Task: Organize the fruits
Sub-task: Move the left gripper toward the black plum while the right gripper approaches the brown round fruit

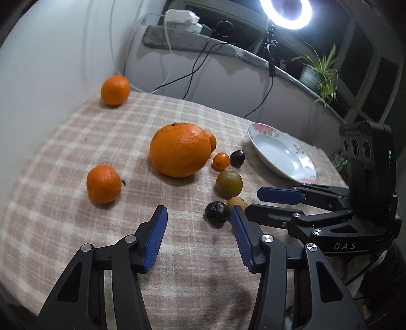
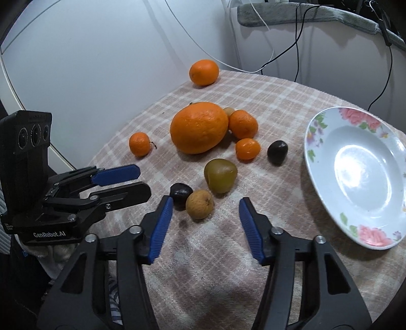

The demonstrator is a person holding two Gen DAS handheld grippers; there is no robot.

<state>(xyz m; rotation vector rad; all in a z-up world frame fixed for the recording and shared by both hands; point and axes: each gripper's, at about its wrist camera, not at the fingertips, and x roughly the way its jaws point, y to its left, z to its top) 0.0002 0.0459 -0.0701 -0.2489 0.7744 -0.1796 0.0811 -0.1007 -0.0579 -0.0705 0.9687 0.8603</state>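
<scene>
On the checked cloth (image 2: pixel 228 266) lie a large orange (image 2: pixel 199 128), several mandarins such as the far one (image 2: pixel 204 72) and the left one (image 1: pixel 104 184), a green-yellow fruit (image 2: pixel 220 175), a brown fruit (image 2: pixel 199 204) and two dark plums (image 2: pixel 180 193) (image 2: pixel 277 152). My right gripper (image 2: pixel 206 201) is open; the brown fruit sits just ahead of its tips, untouched by the pads. My left gripper (image 1: pixel 198 211) is open over bare cloth, left of the near plum (image 1: pixel 216 212). Each gripper shows in the other's view: the right gripper (image 1: pixel 253 202), the left gripper (image 2: pixel 144 181).
An empty flowered plate (image 2: pixel 355 172) (image 1: pixel 279 152) stands at the right of the fruit. White walls close in on the left and back. Cables (image 1: pixel 198 63) hang behind the table; a ring light (image 1: pixel 285 12) and a potted plant (image 1: pixel 324 73) stand beyond.
</scene>
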